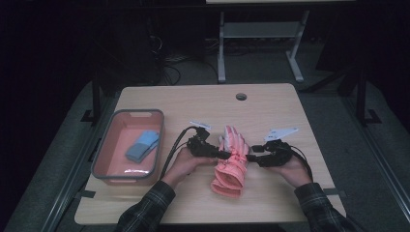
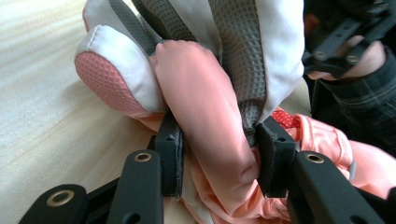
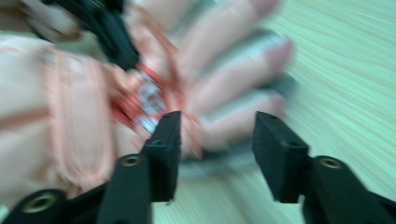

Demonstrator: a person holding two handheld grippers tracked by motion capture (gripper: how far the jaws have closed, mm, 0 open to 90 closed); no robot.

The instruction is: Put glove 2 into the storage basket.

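The pink glove [image 1: 231, 162] lies on the bench [image 1: 270, 104] a little toward 6 o'clock of its middle, between the two hands, well apart from the grey-rimmed bin [image 1: 103, 145] out at 9 o'clock, where a blue glove [image 1: 143, 145] already rests. So the work looks about half done — one glove is stowed, while this one is gripped but not yet lifted or carried across.

The left gripper [image 2: 217, 154] is pinching a fold of the glove's pink fabric near the thumb side, its jaws pressed into the cloth. The right gripper [image 3: 215, 154] stands spread, jaws on either side of the glove's near edge by the red wrist strap [image 3: 149, 100], closed on nothing — that view is blurred.

The glove's long axis runs roughly 12 to 6 o'clock: fingers point toward 12, slightly fanned, and the cuff opens toward 6, nearest the person.
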